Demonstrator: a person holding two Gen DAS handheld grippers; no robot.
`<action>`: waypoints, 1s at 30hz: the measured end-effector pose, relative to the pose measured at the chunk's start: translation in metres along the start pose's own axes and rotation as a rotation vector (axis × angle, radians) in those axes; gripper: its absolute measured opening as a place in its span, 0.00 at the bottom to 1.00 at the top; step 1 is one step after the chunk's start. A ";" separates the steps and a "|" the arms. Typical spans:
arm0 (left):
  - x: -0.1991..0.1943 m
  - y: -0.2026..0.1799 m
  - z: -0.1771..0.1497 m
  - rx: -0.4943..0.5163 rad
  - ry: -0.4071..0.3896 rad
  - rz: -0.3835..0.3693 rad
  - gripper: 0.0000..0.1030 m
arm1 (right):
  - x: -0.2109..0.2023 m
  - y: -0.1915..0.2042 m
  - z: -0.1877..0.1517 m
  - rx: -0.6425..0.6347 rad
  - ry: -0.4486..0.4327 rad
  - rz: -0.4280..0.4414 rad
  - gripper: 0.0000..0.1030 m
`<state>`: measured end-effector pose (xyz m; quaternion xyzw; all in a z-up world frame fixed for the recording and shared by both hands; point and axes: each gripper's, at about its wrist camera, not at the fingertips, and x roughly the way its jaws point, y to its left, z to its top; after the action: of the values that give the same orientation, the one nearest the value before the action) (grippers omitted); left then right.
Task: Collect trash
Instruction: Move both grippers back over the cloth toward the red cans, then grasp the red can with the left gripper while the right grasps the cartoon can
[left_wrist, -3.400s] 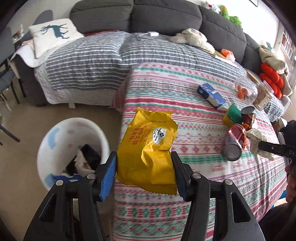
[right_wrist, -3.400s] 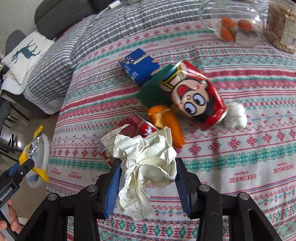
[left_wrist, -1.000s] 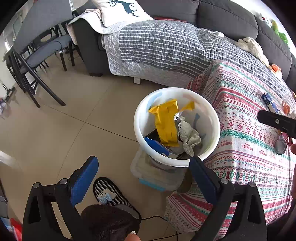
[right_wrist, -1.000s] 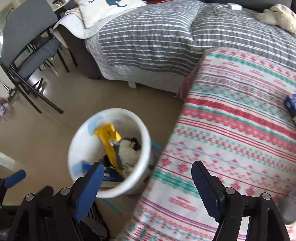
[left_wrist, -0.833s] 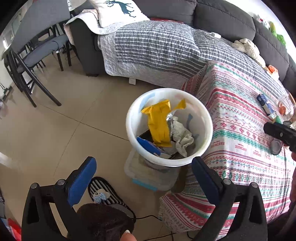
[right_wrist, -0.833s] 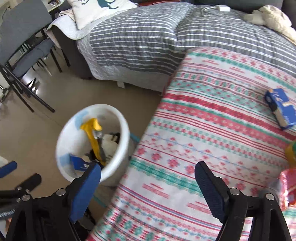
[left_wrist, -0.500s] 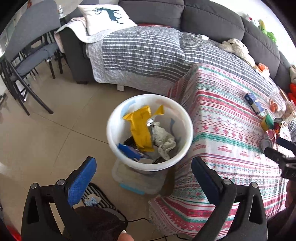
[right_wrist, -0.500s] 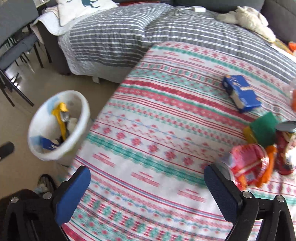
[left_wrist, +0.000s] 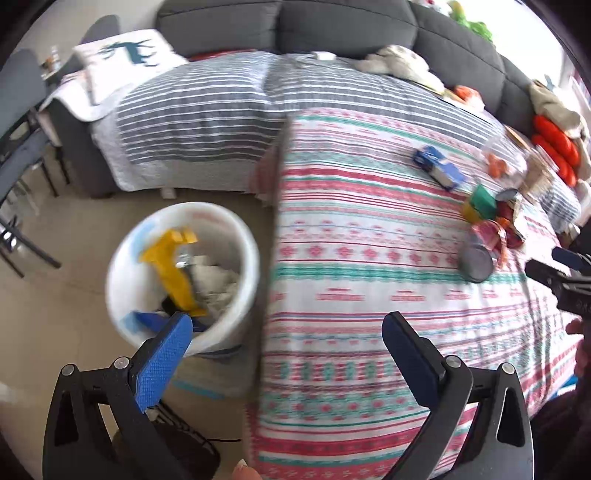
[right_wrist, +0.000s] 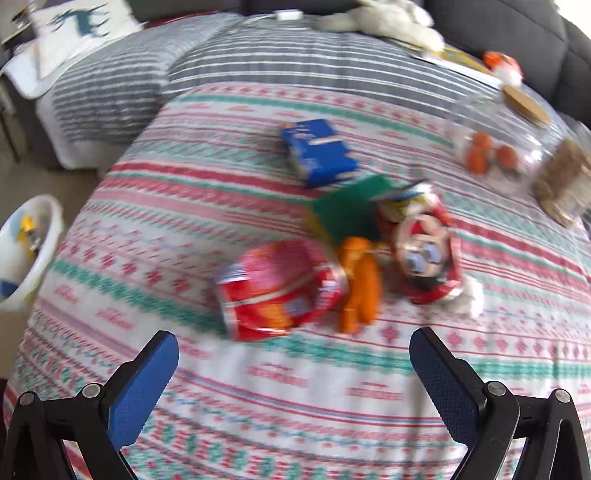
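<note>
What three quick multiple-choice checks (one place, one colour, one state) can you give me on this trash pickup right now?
1. Where is the white bin?
A. On the floor beside the table
B. On the sofa
C. On the tablecloth

2. What colour is the carton beyond the trash pile?
A. Yellow
B. Blue
C. Black

3. What state is the right claw in?
A. Shut on paper
B. Shut on a can
C. Open, empty

Answers: 1 A, it stands on the floor by the cloth's edge; 2 B, its faces are blue; 3 C, jaws spread with nothing between.

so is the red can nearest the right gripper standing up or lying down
Lying down. The red can rests on its side on the patterned tablecloth, its round end facing the left wrist camera.
</note>
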<state>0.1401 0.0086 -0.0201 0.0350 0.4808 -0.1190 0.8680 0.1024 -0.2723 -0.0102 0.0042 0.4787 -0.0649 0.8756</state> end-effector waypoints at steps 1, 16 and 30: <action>0.003 -0.010 0.003 0.014 0.011 -0.012 1.00 | 0.000 -0.010 -0.001 0.015 0.005 -0.007 0.99; 0.054 -0.147 0.038 0.176 0.017 -0.225 1.00 | 0.012 -0.115 -0.029 0.183 0.108 -0.093 0.99; 0.100 -0.223 0.036 0.430 0.027 -0.248 0.84 | 0.027 -0.144 -0.028 0.236 0.145 -0.078 0.99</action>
<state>0.1676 -0.2314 -0.0729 0.1615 0.4567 -0.3237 0.8127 0.0764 -0.4160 -0.0403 0.0931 0.5295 -0.1541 0.8290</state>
